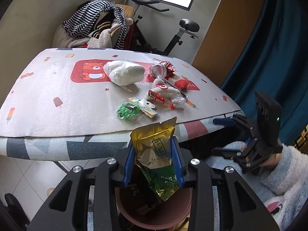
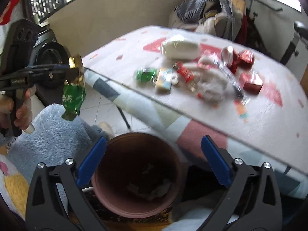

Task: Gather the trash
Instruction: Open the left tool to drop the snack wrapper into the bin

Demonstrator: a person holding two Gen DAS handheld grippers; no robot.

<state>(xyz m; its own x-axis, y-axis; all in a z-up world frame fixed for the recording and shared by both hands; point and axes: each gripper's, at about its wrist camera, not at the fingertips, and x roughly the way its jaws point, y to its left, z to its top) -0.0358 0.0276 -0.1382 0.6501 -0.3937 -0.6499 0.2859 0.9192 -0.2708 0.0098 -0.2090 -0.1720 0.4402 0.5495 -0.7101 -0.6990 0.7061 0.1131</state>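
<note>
Left wrist view: our left gripper [image 1: 154, 163] is closed on a gold-and-green tea pouch [image 1: 156, 154], the blue pads pressing both its sides, and it hangs just above the pink bin [image 1: 154, 217]. Our right gripper [image 2: 152, 161] stands wide open over the same bin [image 2: 107, 202], with nothing between its fingers. We judge the step in hand is dropping trash into the bin. Next, the left gripper must open; the remaining wrappers [image 1: 163, 96] still lie on the table [image 1: 57, 88].
</note>
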